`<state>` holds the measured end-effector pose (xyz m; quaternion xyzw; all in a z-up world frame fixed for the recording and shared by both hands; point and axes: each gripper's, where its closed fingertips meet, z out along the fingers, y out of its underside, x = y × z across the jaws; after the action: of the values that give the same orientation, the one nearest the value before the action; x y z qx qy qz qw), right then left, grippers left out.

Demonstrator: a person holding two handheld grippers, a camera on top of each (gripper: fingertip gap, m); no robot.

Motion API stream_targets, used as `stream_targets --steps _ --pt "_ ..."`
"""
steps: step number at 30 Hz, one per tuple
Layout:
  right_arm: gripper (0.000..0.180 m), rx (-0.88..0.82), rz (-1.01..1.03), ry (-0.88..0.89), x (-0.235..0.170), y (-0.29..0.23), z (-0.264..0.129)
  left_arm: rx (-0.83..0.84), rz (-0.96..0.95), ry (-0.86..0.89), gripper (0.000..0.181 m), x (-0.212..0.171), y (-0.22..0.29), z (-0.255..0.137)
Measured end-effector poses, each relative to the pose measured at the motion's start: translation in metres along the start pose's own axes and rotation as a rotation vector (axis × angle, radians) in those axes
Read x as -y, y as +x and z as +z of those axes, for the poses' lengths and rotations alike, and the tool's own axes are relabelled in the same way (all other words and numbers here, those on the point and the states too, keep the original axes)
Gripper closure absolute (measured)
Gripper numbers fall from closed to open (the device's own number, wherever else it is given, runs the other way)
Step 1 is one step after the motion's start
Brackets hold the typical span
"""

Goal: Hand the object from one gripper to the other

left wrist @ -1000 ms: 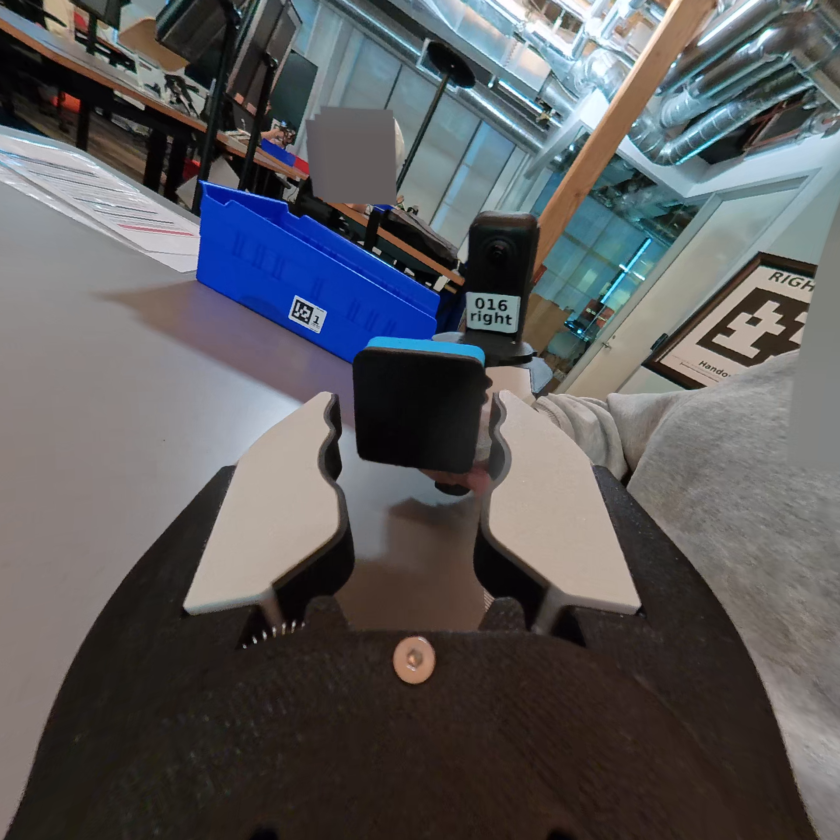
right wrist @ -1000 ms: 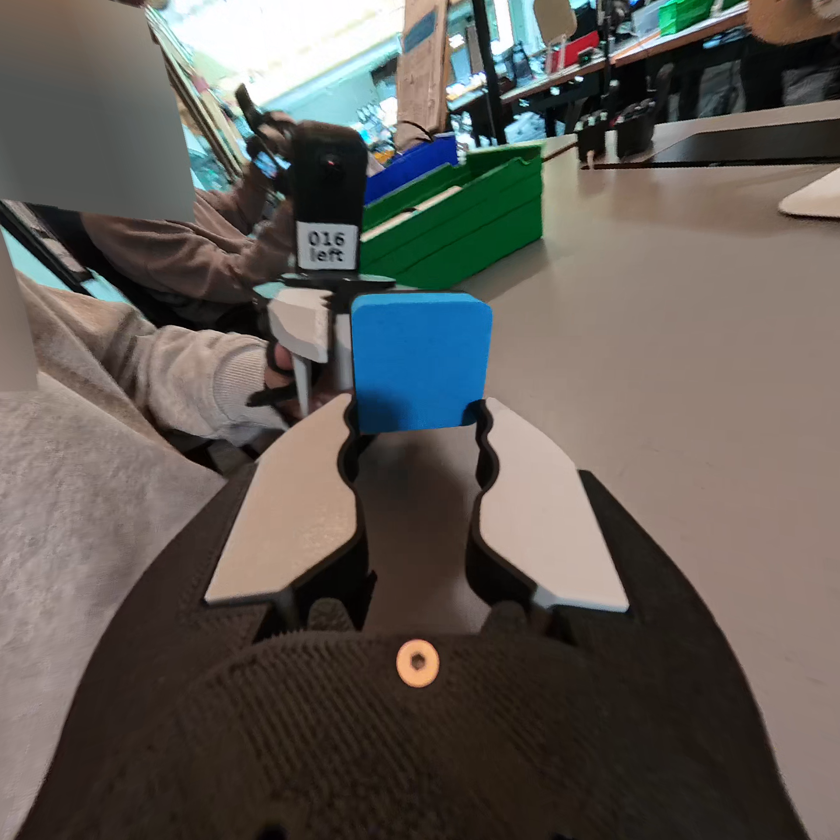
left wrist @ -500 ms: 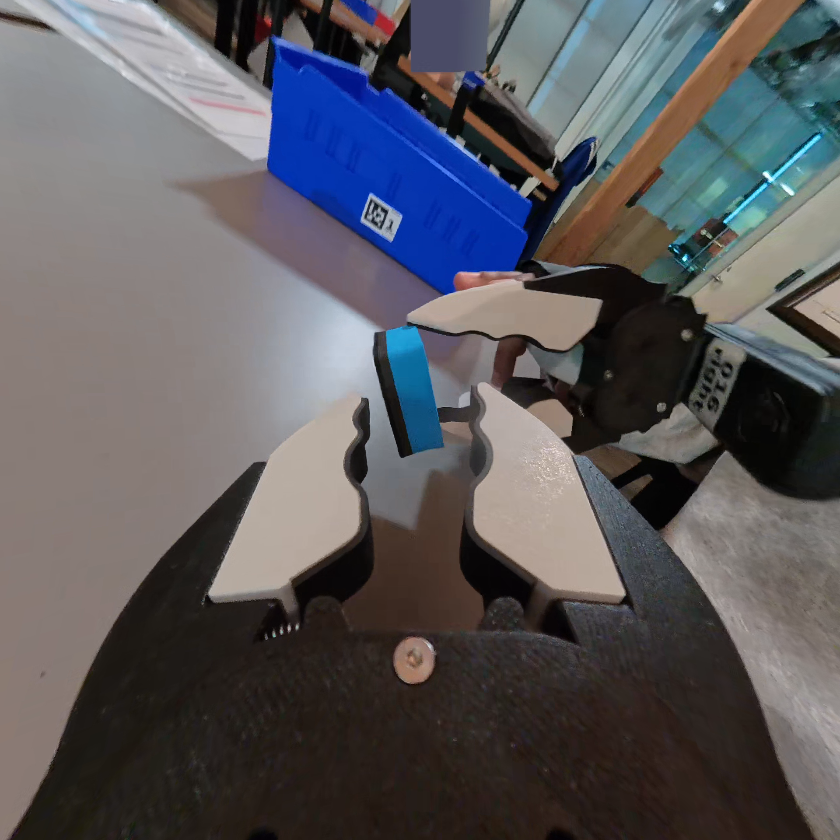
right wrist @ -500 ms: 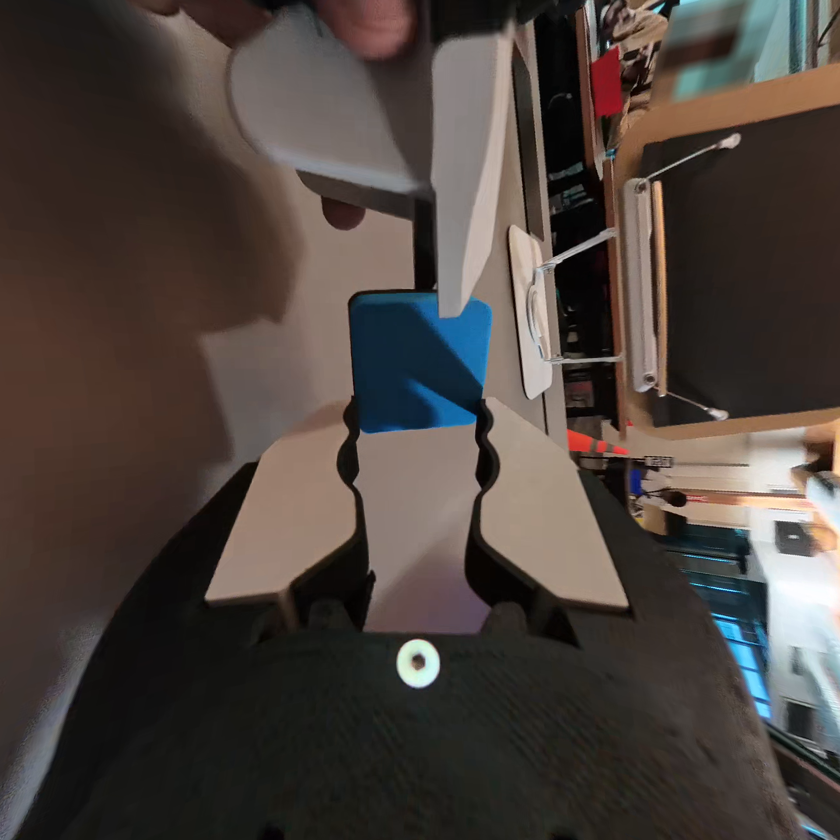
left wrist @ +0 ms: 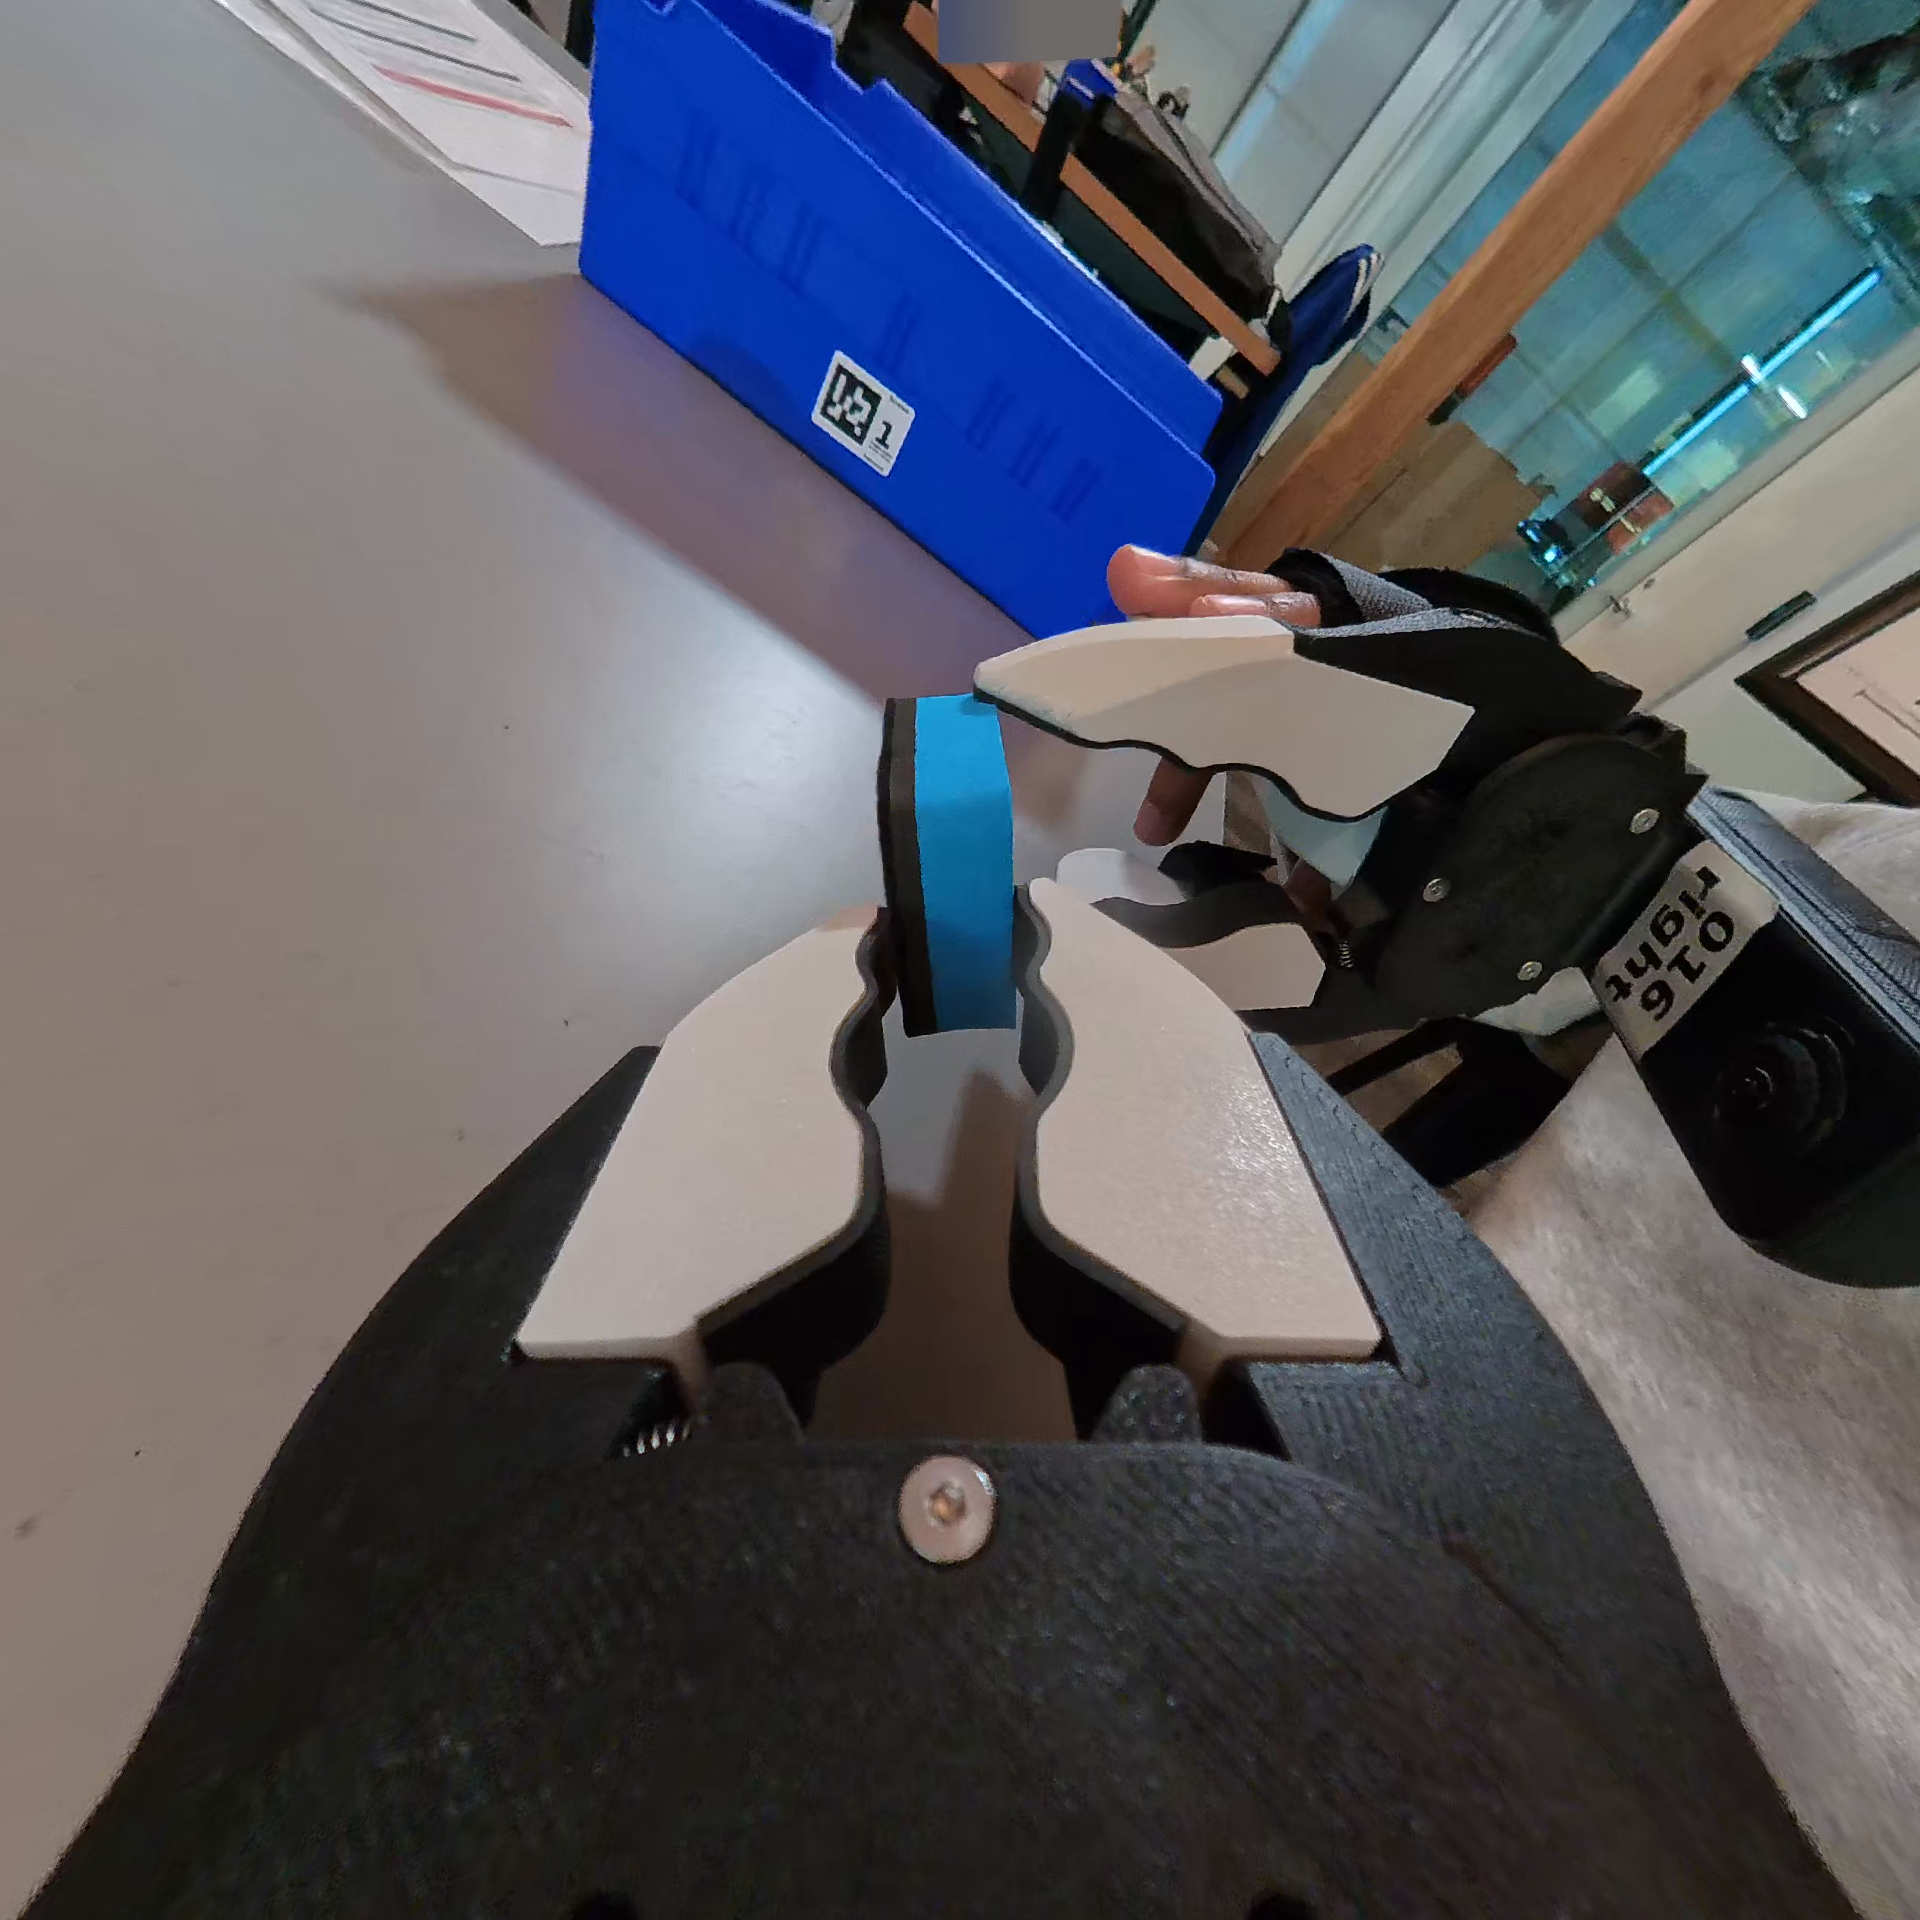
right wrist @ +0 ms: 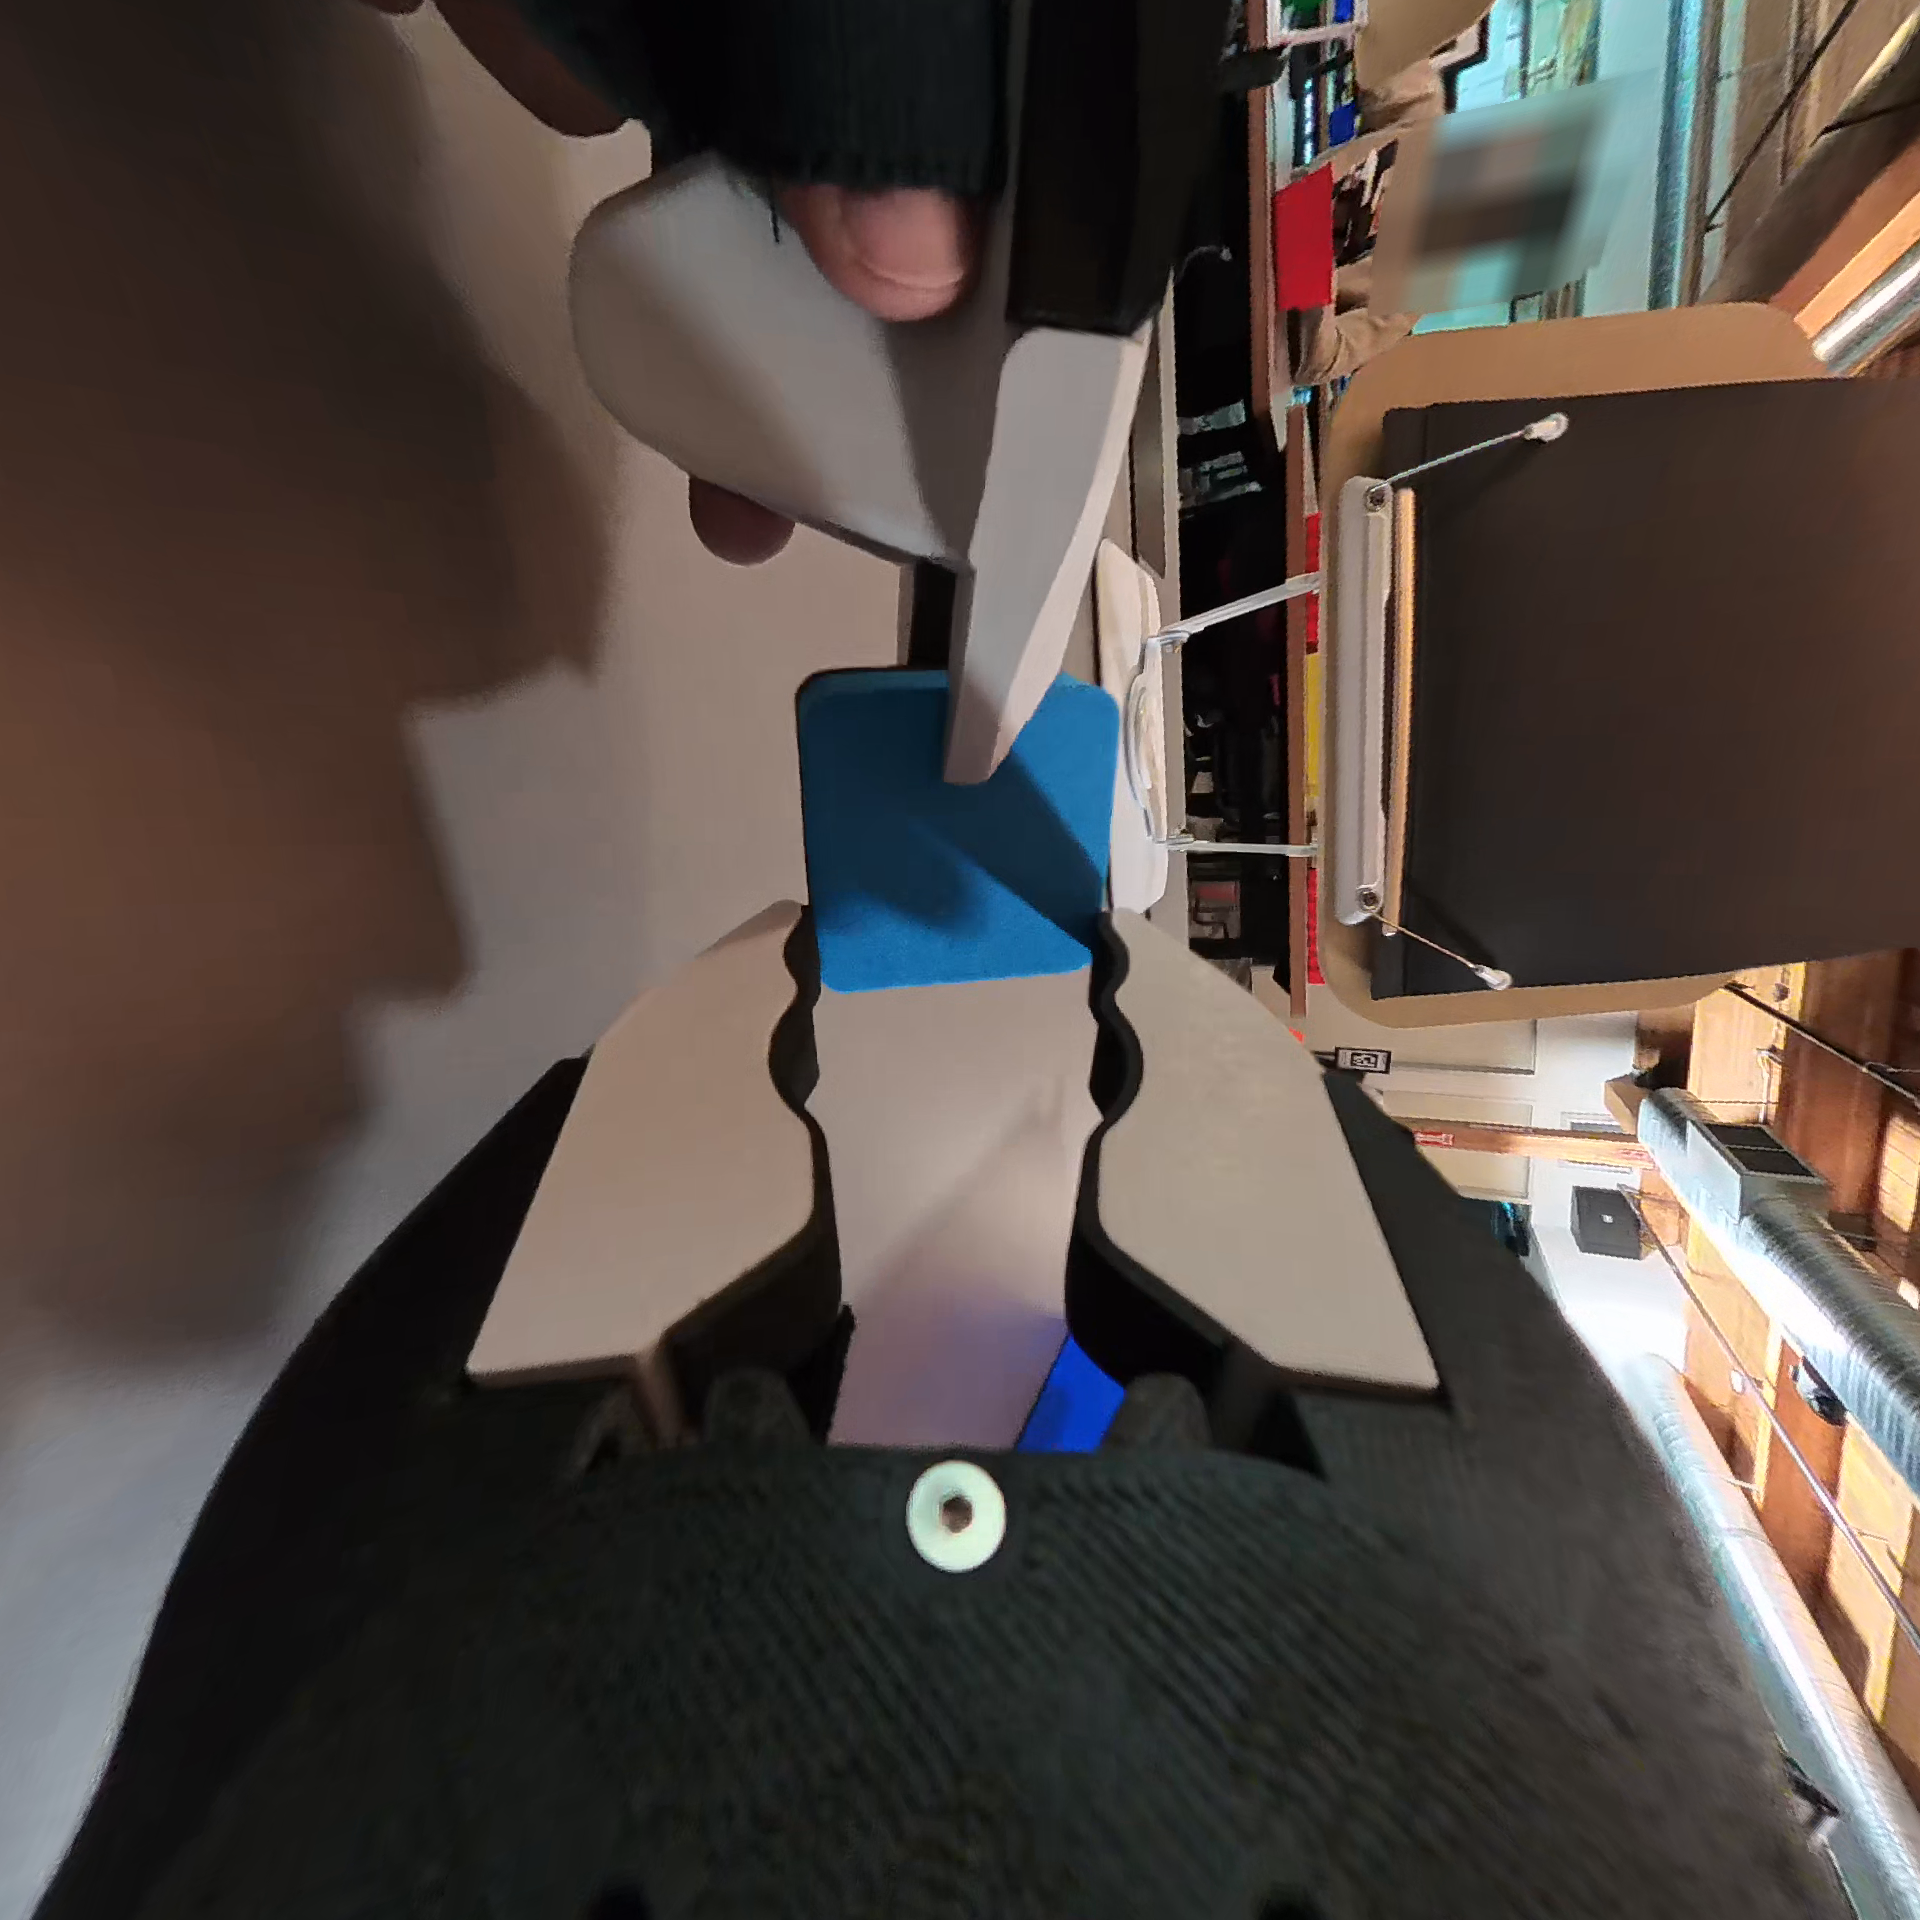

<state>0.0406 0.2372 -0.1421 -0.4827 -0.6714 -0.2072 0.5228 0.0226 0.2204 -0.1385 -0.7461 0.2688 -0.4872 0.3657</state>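
Now both grip: left gripper (left wrist: 951, 971) jaws, spread half a second ago, pinch the blue foam pad (left wrist: 961, 862) faces; right gripper (right wrist: 951, 951) jaws still clamp its edges, above the desk (left wrist: 312, 675); release looks next

A white square sticker (left wrist: 862, 414) with a black coded pattern and one small digit beside it sits on the long side wall of the blue plastic bin (left wrist: 727, 239) on the grey worktop (left wrist: 312, 727). A white label (left wrist: 1673, 971) with black printed characters, seen sideways, is stuck on the black camera housing (left wrist: 1808, 1101) at the right. A printed paper sheet (left wrist: 457, 94) lies by the bin, its lines too small to read. In the right wrist view a small white coded tag (right wrist: 1363, 1061) shows far off, illegible
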Motion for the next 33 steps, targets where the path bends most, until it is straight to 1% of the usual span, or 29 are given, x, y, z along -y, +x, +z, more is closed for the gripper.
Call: stream_targets --steps 2,3,5,7,10,16,19,21,25,28,33 --pt "0.127 -0.019 0.012 0.024 0.002 0.004 -0.001 -0.002 -0.001 0.017 0.159 0.004 0.000 -0.002" --pt "0.117 -0.024 0.022 0.041 0.003 0.006 -0.001 0.006 0.001 0.026 0.159 0.005 -0.001 -0.003" --pt "0.109 -0.009 0.091 0.075 0.004 0.010 -0.003 0.018 -0.004 0.045 0.159 0.008 -0.005 -0.006" --pt "0.108 0.052 0.250 0.129 0.004 0.011 -0.004 0.012 -0.030 0.070 0.159 0.012 -0.008 -0.009" --pt "0.109 0.177 0.549 0.229 0.004 0.013 -0.003 -0.026 -0.071 0.111 0.159 0.017 -0.008 -0.012" --pt "0.127 0.464 1.127 0.440 0.006 0.025 -0.012 -0.114 -0.122 0.159 0.159 0.023 -0.002 -0.015" --pt "0.141 0.620 1.343 0.542 0.010 0.029 -0.018 -0.157 -0.132 0.175 0.159 0.025 0.002 -0.015" --pt "0.145 0.720 1.412 0.579 0.014 0.026 -0.021 -0.198 -0.140 0.191 0.159 0.028 0.008 -0.016" --pt "0.149 0.836 1.478 0.611 0.022 0.021 -0.025 -0.254 -0.139 0.200 0.159 0.030 0.016 -0.017" --pt "0.156 0.875 1.520 0.631 0.024 0.021 -0.027 -0.281 -0.132 0.202 0.159 0.030 0.021 -0.017" --pt "0.157 0.944 1.606 0.677 0.025 0.025 -0.030 -0.309 -0.132 0.212 0.159 0.032 0.024 -0.018"
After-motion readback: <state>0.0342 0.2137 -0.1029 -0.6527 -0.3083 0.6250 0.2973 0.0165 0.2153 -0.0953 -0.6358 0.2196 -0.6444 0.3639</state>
